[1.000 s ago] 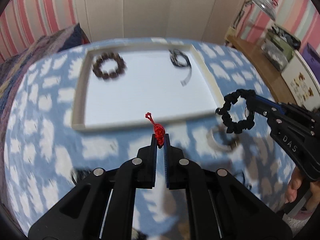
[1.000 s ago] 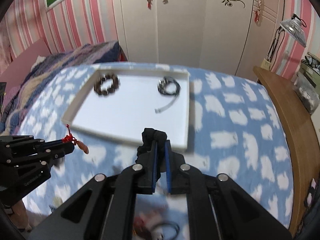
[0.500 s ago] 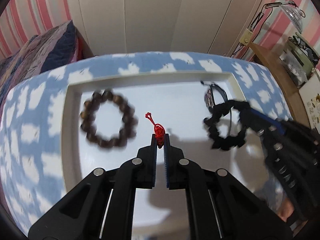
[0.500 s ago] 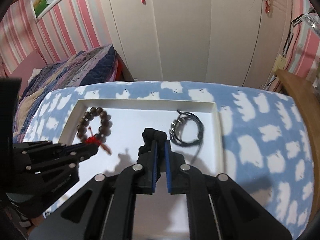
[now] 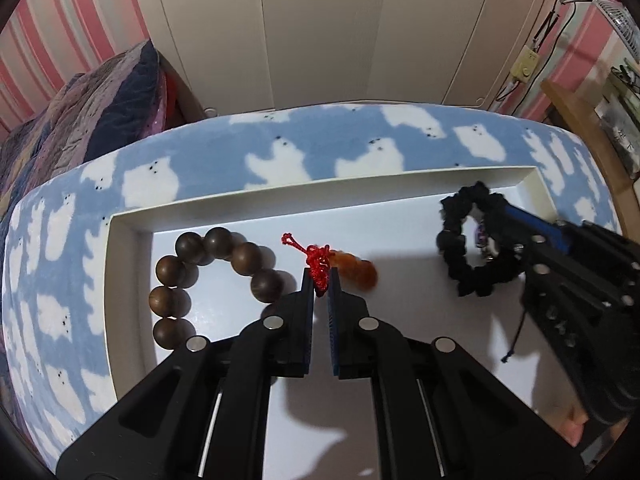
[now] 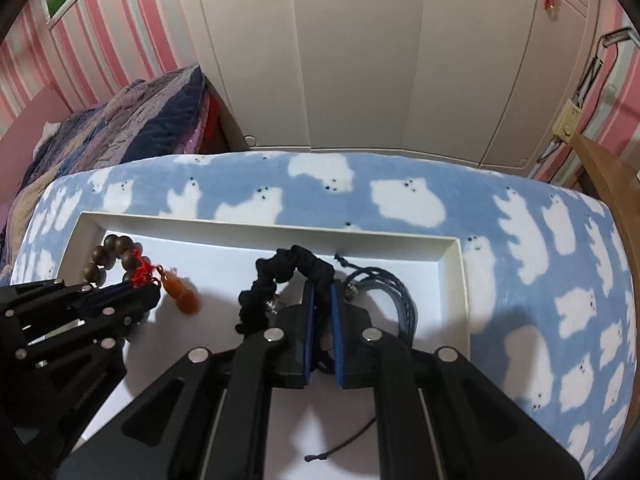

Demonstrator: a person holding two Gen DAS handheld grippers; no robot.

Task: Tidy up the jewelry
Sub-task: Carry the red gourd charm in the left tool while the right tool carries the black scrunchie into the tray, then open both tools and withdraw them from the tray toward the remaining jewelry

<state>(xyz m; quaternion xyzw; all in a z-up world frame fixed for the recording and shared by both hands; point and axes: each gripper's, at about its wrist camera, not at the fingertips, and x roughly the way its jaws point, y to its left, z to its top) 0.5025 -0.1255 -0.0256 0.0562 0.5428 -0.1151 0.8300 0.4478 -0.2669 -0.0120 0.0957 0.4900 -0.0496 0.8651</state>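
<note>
Scene: I hold both grippers low over the shallow white rectangular tray (image 6: 456,264), which lies on the blue fleece blanket printed with white bears (image 6: 520,240).

Left gripper (image 5: 320,286): my fingers are pinched together on the red knotted cord charm with its amber-orange bead (image 5: 320,266). I grip only the knot, so the bead hangs free over the tray floor, ready to be laid down.

Right gripper (image 6: 322,294): my fingers are opening, with the black ruffled fabric scrunchie bracelet (image 6: 288,268) between them. Its loop droops over the tray, so this looks like the point of letting go.

Why here: the tray is where the jewellery is being gathered, and I judge each piece is brought over a bare patch so nothing tangles.

Already in the tray: a bracelet of large dark brown wooden beads (image 5: 208,276) in the left end; a coiled dark blue cord bracelet (image 6: 384,292) in the right end.

In the way: the wooden beads sit just beside my left fingers, and the blue cord lies close under my right ones. Its loose tail (image 6: 340,446) trails below that gripper and could snag.

Around: white wardrobe doors (image 6: 360,60), pink striped wall, a purple quilted bedspread (image 6: 120,132).
</note>
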